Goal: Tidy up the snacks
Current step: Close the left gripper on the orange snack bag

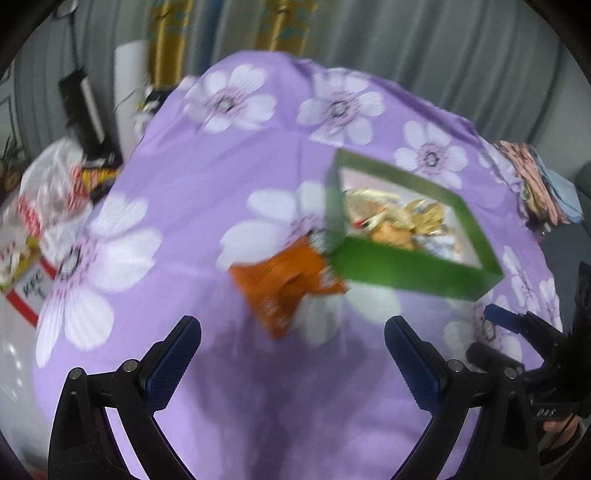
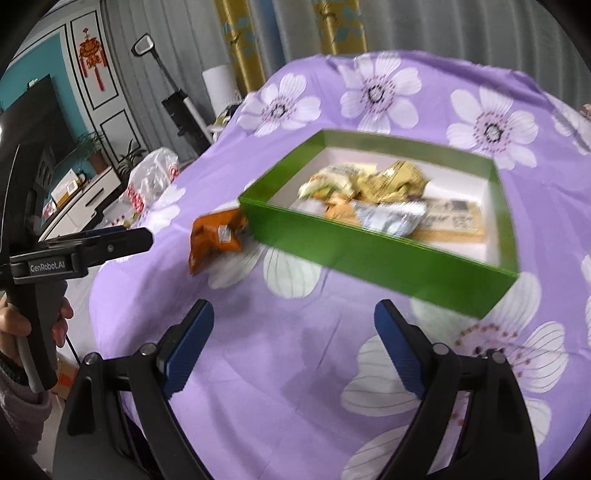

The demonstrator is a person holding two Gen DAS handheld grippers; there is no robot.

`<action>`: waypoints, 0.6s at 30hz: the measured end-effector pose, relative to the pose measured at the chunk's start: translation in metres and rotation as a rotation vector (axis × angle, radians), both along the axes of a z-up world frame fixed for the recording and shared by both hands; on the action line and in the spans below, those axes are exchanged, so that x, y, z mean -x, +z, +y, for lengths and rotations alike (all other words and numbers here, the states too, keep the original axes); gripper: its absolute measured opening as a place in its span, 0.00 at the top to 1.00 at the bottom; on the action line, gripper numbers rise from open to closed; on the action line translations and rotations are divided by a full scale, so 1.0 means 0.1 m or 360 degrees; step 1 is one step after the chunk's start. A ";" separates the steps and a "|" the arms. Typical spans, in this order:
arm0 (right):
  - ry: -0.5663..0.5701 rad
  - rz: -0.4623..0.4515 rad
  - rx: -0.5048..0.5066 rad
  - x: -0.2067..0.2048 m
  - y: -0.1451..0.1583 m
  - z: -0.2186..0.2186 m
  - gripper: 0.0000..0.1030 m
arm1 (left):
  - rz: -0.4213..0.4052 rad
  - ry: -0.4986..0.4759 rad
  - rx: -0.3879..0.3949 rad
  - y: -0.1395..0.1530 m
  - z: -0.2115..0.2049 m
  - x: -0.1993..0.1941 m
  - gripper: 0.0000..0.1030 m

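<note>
Purple cloth with big white flowers spreads over the whole table, and that is the stage for everything here. On it sits the green box, open-topped with a pale inside, angled so one corner points toward the left side of the table. Inside it there is a heap of wrapped snacks: a yellow-gold packet, a silvery packet against the near wall, and a flat tan bar lying beside it.

Outside the box, the orange snack bag lies crumpled on the cloth, its far end touching the box's near corner. Nothing covers it; bare cloth lies between it and the left gripper, whose jaws stand wide apart and hold nothing. The right gripper hangs above the cloth just in front of the box's long green wall, jaws also spread wide, nothing between them. The box wall stands between it and the snacks inside.

Around the edges: a clear plastic bag with red print sits off the table's left side, a television hangs on the teal wall, and grey curtains close the background. The left view is blurred, so fine print cannot be read.
</note>
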State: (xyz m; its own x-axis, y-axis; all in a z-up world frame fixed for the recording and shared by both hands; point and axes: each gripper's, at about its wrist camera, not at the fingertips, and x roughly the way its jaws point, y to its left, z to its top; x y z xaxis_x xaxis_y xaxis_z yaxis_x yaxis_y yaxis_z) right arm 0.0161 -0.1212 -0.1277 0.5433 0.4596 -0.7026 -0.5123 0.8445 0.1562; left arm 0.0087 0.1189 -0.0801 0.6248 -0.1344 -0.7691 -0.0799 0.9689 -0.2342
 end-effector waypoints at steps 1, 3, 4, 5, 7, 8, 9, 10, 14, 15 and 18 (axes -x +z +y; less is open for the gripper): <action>0.0011 0.0013 0.0003 -0.01 -0.03 0.03 0.13 | 0.0017 0.0021 0.0034 -0.06 0.07 0.04 0.04; 0.0039 0.0033 -0.0002 -0.02 -0.07 0.12 0.13 | 0.0043 0.0065 0.0100 -0.16 0.19 0.09 0.04; 0.0054 0.0035 -0.0003 -0.03 -0.07 0.15 0.13 | 0.0048 0.0085 0.0126 -0.19 0.24 0.11 0.04; 0.0077 0.0031 0.0005 -0.04 -0.08 0.21 0.13 | 0.0050 0.0108 0.0161 -0.22 0.29 0.12 0.04; 0.0116 0.0013 0.0025 -0.04 -0.09 0.32 0.13 | 0.0048 0.0145 0.0237 -0.27 0.36 0.13 0.04; 0.0137 0.0004 0.0032 -0.05 -0.09 0.36 0.13 | 0.0041 0.0155 0.0278 -0.28 0.39 0.12 0.04; 0.0156 -0.0004 0.0037 -0.06 -0.09 0.41 0.14 | 0.0035 0.0157 0.0306 -0.28 0.40 0.11 0.04; 0.0172 -0.0012 0.0038 -0.08 -0.09 0.45 0.14 | 0.0030 0.0159 0.0336 -0.29 0.41 0.10 0.04; 0.0225 -0.0034 0.0005 -0.20 -0.08 0.63 0.15 | 0.0022 0.0170 0.0398 -0.29 0.43 -0.01 0.04; 0.0239 -0.0038 -0.0005 -0.24 -0.08 0.67 0.15 | 0.0023 0.0165 0.0421 -0.30 0.43 -0.05 0.04; 0.0294 -0.0048 -0.0002 -0.35 -0.11 0.82 0.16 | 0.0034 0.0149 0.0473 -0.33 0.44 -0.18 0.04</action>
